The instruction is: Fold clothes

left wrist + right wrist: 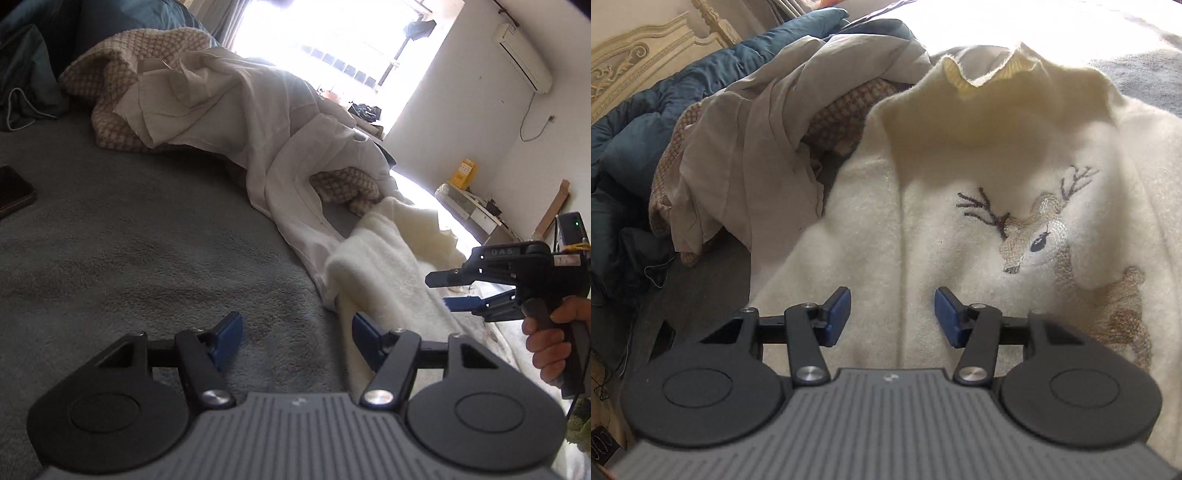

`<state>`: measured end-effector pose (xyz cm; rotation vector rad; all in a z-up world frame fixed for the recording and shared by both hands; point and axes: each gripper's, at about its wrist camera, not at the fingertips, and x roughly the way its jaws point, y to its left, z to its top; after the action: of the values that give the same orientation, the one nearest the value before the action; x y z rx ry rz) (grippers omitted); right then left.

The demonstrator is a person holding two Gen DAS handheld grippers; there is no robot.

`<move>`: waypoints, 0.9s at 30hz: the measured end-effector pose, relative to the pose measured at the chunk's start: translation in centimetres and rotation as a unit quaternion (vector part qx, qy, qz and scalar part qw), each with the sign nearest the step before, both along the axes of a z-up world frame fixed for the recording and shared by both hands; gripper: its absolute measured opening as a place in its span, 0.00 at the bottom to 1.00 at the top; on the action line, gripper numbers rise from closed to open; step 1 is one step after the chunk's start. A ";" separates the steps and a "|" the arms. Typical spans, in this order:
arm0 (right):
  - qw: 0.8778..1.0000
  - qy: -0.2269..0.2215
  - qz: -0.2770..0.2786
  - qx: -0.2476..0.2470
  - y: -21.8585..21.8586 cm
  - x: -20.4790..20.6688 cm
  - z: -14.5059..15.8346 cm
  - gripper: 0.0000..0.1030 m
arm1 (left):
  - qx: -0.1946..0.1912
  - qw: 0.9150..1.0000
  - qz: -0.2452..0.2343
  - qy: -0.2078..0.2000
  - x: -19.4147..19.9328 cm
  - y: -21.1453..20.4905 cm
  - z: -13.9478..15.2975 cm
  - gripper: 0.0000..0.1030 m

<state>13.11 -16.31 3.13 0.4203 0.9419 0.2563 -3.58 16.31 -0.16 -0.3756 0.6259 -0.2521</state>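
Right wrist view: cream sweater (960,229) soft, limp; take at shoulder beside its ribbed collar (982,70). Right hand-held gripper (892,317) and left hand-held gripper (295,341) spread, empty.

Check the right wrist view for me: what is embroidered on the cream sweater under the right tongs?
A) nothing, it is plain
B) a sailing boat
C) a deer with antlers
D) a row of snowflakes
C: the cream sweater carries a stitched deer with dark antlers and a dark eye, lying just beyond the open right tongs.
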 end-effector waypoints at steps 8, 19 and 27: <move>0.998 0.002 0.058 0.010 0.9 0.5 -0.5 0.39 | -0.011 0.999 -0.046 -0.015 3.0 -2.1 -1.1 0.64; 0.996 -0.057 0.067 -0.017 0.3 -1.5 0.8 0.04 | -0.044 0.998 -0.051 -0.019 4.7 -1.8 -2.2 0.62; 0.994 -0.074 0.055 -0.053 -0.7 -2.2 1.5 0.04 | -0.051 0.998 -0.041 -0.016 5.0 -1.5 -2.5 0.55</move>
<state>10.95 -16.99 4.68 0.2492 0.8303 0.3313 1.37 14.86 -2.66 -0.4441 0.5990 -0.3700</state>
